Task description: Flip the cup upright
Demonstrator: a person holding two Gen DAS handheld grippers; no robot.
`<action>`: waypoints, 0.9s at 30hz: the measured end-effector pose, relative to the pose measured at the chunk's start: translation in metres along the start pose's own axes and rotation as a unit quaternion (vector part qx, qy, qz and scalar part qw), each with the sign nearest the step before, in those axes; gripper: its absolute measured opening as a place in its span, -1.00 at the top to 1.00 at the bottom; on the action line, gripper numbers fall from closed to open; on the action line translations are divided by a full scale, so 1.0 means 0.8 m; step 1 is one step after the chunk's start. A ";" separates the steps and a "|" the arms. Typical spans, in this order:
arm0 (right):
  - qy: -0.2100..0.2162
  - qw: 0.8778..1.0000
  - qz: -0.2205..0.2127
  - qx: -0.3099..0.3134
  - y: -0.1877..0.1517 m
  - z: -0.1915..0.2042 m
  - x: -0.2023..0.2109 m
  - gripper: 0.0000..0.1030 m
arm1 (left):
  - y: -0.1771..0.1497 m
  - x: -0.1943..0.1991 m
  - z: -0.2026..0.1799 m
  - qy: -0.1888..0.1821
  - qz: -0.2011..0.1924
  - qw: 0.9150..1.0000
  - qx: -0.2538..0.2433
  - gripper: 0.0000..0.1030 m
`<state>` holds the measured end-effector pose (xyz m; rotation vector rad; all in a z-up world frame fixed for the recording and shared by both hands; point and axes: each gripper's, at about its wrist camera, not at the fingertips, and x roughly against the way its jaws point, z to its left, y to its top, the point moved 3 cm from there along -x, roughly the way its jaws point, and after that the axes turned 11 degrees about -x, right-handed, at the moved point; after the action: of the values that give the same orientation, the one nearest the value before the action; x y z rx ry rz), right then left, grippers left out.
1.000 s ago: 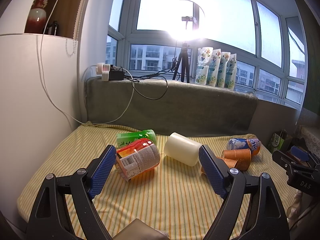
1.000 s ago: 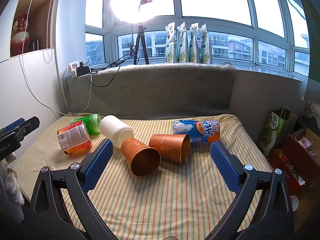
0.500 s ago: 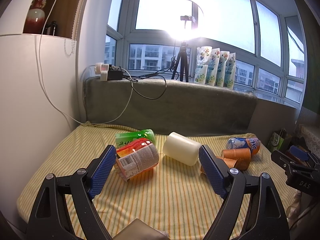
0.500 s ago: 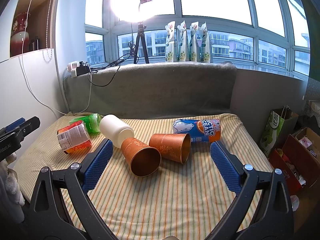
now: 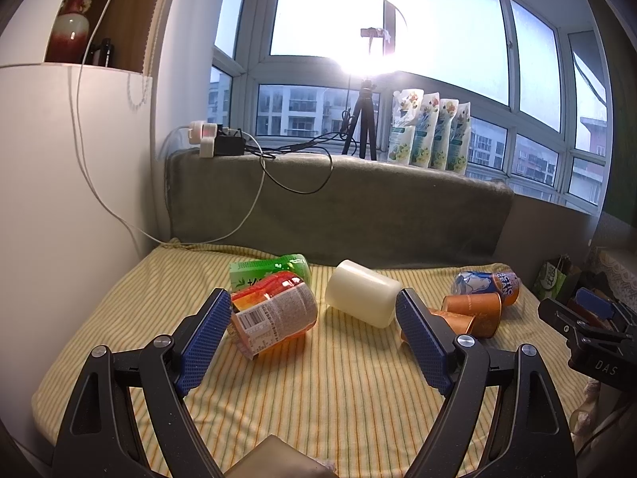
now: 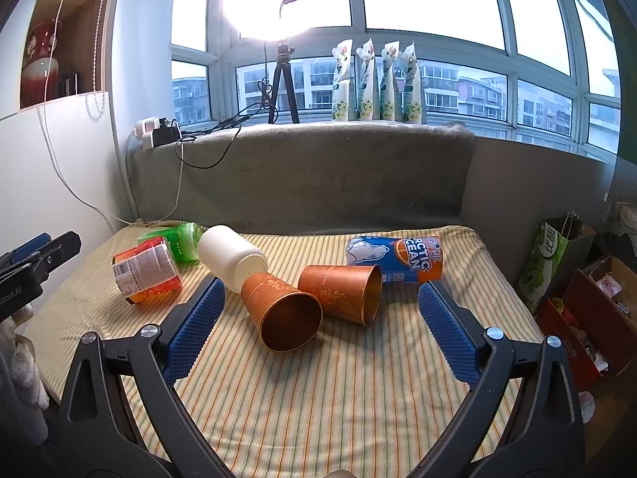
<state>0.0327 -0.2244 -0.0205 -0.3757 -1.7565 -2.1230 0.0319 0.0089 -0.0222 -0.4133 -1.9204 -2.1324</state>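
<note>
Several cups lie on their sides on the striped cloth (image 6: 342, 398). In the right wrist view, two copper cups, a near one (image 6: 278, 312) and a far one (image 6: 342, 292), lie between my fingers, with a cream cup (image 6: 233, 257) to the left and a blue "Arctic Ocean" cup (image 6: 398, 259) behind. My right gripper (image 6: 318, 330) is open and empty, short of the copper cups. In the left wrist view, my left gripper (image 5: 314, 336) is open and empty, short of an orange labelled cup (image 5: 274, 318) and the cream cup (image 5: 362, 298). A green cup (image 5: 270, 269) lies behind.
A grey padded wall (image 6: 302, 175) backs the surface, with a power strip and cables (image 6: 159, 131) on top. A white cabinet (image 5: 59, 199) stands at the left. A paper bag (image 6: 553, 259) and boxes (image 6: 589, 310) stand off the right edge.
The left wrist view has shifted slightly; the objects sit a little further left and lower in frame. No cup has moved. Both grippers stay open.
</note>
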 end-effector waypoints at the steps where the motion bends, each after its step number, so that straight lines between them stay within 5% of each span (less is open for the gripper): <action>1: 0.000 1.000 0.001 0.001 -0.001 0.001 -0.002 -0.94 | 0.000 -0.001 0.000 0.000 0.001 1.000 0.000 -0.65; 18: 0.045 0.996 0.042 0.067 0.017 0.051 -0.055 -0.94 | -0.019 -0.028 0.031 -0.010 0.039 0.999 0.020 -0.64; 27: 0.110 0.972 0.098 0.182 0.045 0.120 -0.115 -0.94 | -0.037 -0.034 0.043 -0.018 0.060 0.998 0.011 -0.64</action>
<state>0.1291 -0.1264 -0.0090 -0.1951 -1.8412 -1.5987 0.0482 0.0460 -0.0565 -0.5508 -1.8854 -2.0407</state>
